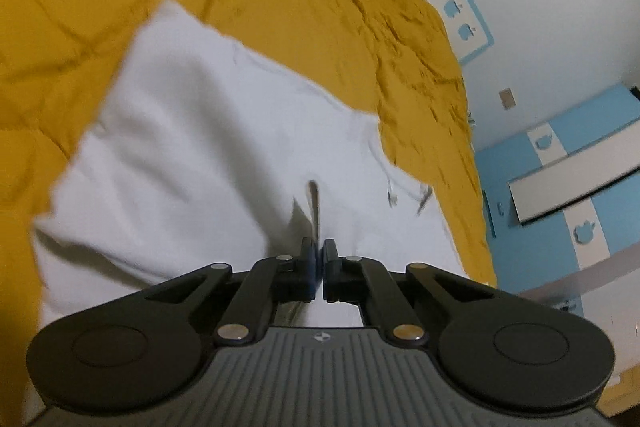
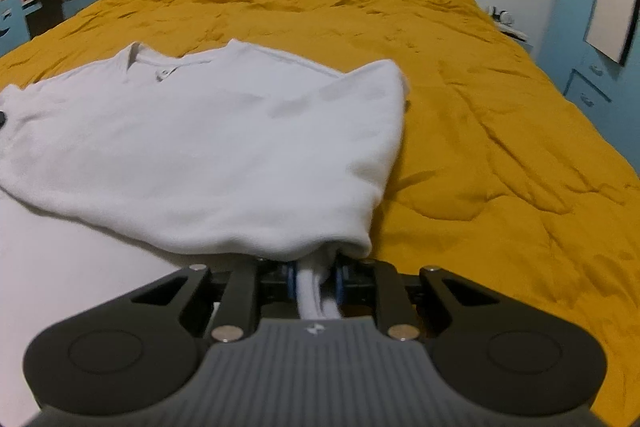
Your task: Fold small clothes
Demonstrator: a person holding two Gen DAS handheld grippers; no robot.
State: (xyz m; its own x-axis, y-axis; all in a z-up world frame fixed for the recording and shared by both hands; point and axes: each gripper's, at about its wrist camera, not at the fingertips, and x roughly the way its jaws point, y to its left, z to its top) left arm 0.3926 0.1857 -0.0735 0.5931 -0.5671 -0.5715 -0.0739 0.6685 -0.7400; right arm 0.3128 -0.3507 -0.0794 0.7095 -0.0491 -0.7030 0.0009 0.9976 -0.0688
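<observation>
Mustard-yellow quilt (image 2: 480, 131) covers the bed and serves as my work surface. One white T-shirt (image 2: 208, 147) lies on it, partly doubled over, collar toward the headboard. I judge it light, soft and limp; it will sag and crease, so I take it by hems or corners, not mid-panel. My right gripper (image 2: 316, 281) is clamped on a bunched white edge. My left gripper (image 1: 319, 267) is fully closed above the cloth; whether fabric is pinched, I cannot tell. Count: one garment, two grippers.
</observation>
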